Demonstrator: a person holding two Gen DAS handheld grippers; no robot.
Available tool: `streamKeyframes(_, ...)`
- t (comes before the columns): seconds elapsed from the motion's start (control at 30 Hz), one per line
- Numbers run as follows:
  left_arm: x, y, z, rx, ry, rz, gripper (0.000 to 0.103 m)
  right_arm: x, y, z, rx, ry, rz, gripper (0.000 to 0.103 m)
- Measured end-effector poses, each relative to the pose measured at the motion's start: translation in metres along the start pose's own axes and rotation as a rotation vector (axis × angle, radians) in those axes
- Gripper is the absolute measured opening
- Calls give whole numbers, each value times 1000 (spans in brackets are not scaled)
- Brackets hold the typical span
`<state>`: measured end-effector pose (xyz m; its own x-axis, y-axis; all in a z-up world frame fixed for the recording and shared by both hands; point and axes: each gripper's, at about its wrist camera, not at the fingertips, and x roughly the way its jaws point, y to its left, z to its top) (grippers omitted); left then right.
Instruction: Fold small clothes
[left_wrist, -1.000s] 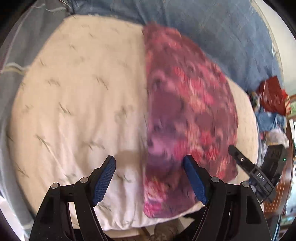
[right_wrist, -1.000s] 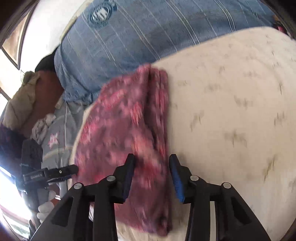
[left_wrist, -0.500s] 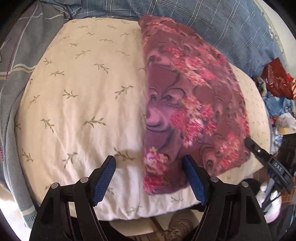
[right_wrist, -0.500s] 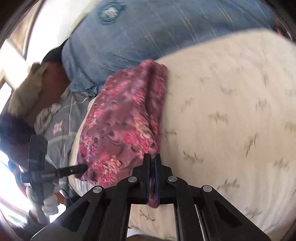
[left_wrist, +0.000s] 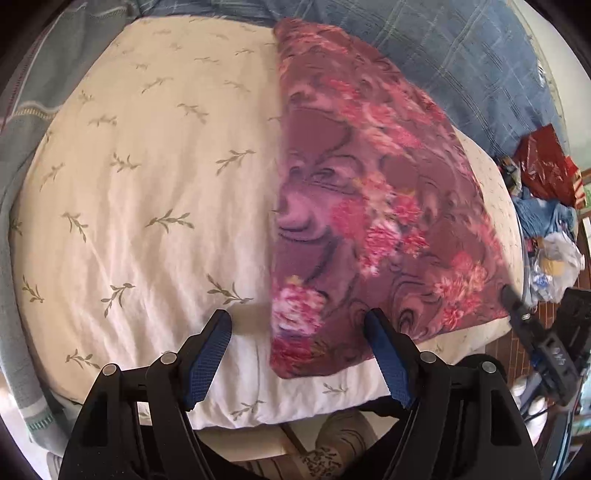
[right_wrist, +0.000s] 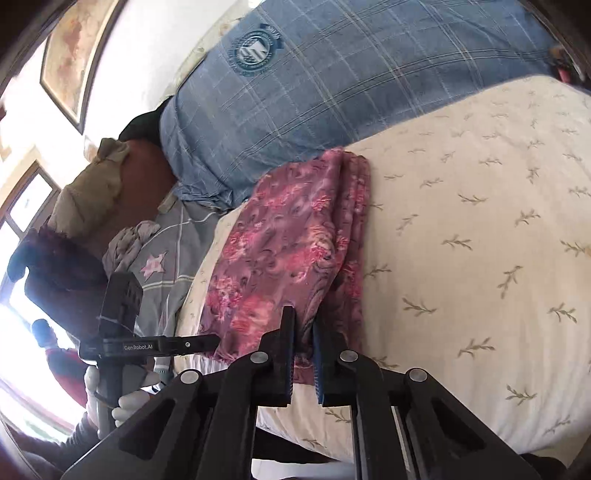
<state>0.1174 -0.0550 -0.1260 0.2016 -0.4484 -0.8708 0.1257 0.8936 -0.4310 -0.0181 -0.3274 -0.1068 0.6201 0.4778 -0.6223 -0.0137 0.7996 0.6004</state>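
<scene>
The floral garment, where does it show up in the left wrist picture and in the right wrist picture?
Left wrist: the floral garment fills centre-right, running top to bottom.
Right wrist: it lies centre-left, its near edge between the right claw fingers.
Shared landmark: the cream leaf-print pillow under it.

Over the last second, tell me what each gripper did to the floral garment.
The right gripper, open a second ago, closed on the near edge of the floral garment and now grips it with a narrow gap between its fingers. The left gripper stayed wide open near the garment's near left corner, holding nothing. The garment stayed folded lengthwise on the cream cushion.
</scene>
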Motion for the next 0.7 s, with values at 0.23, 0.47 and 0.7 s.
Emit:
streamKeyframes(0.23,-8,-8,-11,99,-12,12,73,29,-18,-9,69,92,-110,14)
streamKeyframes(0.47,-52,-7,21,130,-151,-76,75,0,-22,31,140,-89,-62,22)
streamKeyframes(0.7,-28,-7,108,44,-120,-49,74,66,-10,105,145,-87,17,38)
